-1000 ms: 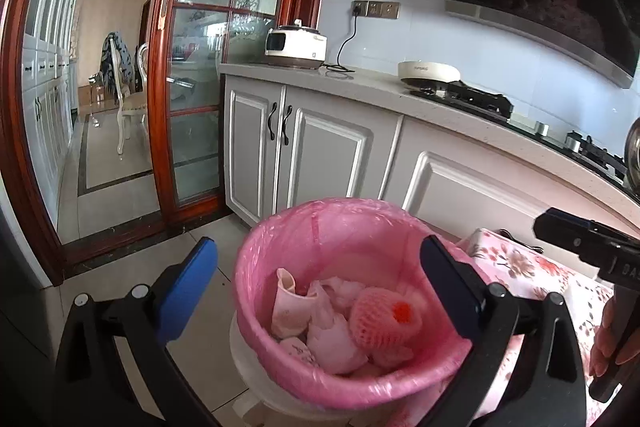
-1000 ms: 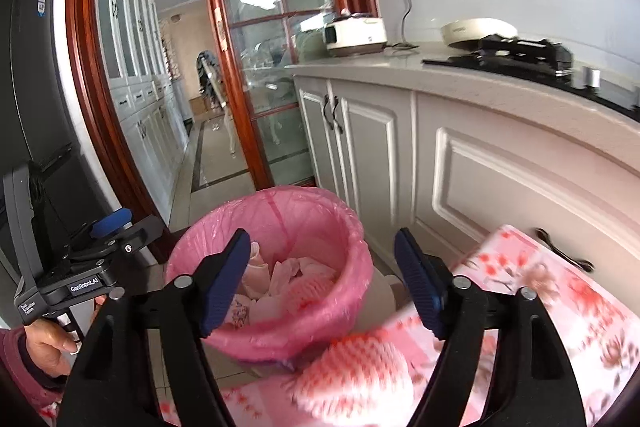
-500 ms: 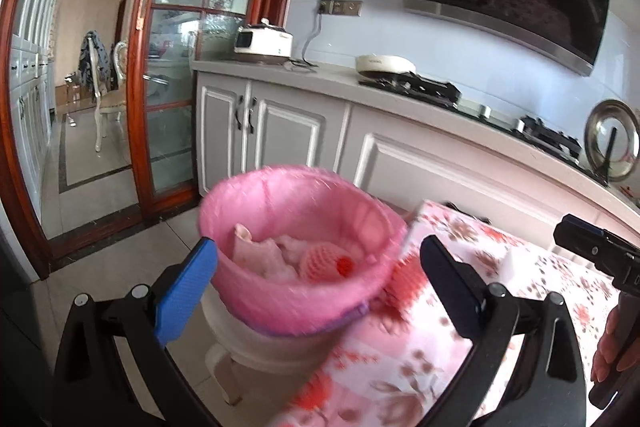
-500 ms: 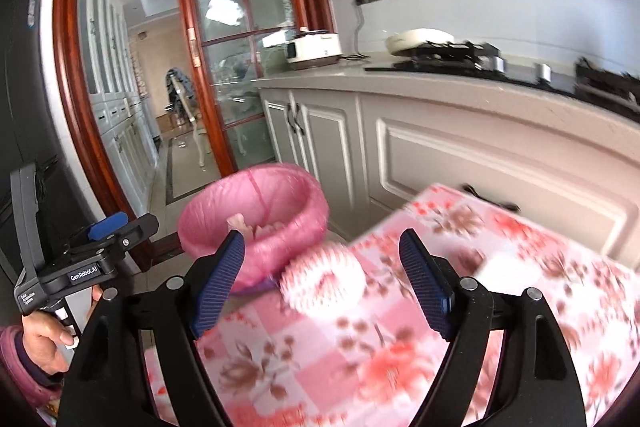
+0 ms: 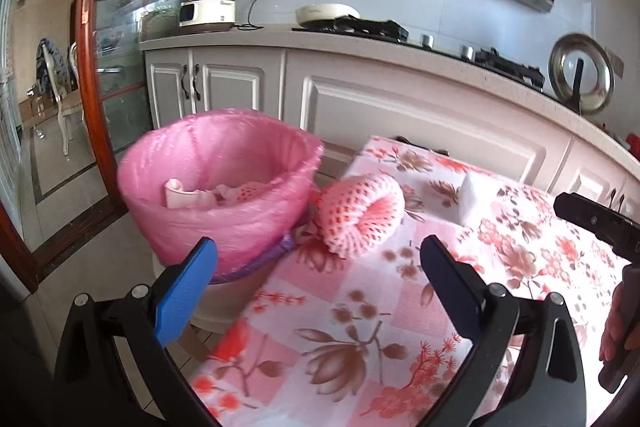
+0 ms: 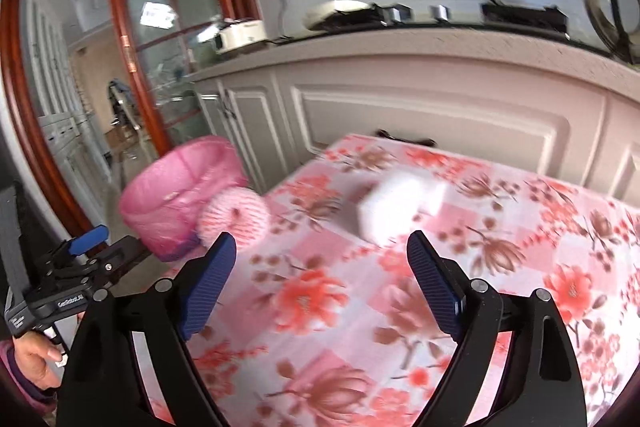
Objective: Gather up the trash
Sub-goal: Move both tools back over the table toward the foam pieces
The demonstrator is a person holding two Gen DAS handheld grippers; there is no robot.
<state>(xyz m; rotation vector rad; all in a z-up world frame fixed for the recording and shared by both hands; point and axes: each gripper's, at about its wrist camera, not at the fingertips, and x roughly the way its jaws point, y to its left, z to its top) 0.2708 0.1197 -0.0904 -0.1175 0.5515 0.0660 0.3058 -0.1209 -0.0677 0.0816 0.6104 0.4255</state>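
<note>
Nearest the cameras, the left tool (image 5: 318,281) stands with its blue pads wide apart and nothing between them, above the near edge of the counter (image 5: 360,327) with its pink floral cloth. The right tool (image 6: 320,269) is also empty over the cloth, its jaws opening. A hand (image 6: 34,363) grips the left tool's handle at the lower left of the right wrist view.

Farther on, a pink foam fruit net (image 5: 362,215) lies on the cloth at the counter's left edge, just beside the bin. Near it to the right sits a white foam block (image 6: 400,209), blurred in the right wrist view.

The bin (image 5: 218,197), lined with a pink bag, stands off the counter's left edge and holds crumpled scraps and another foam net.

Behind are white cabinets (image 5: 400,107), a stove (image 5: 368,25) and a wood-framed glass door (image 5: 132,39).
</note>
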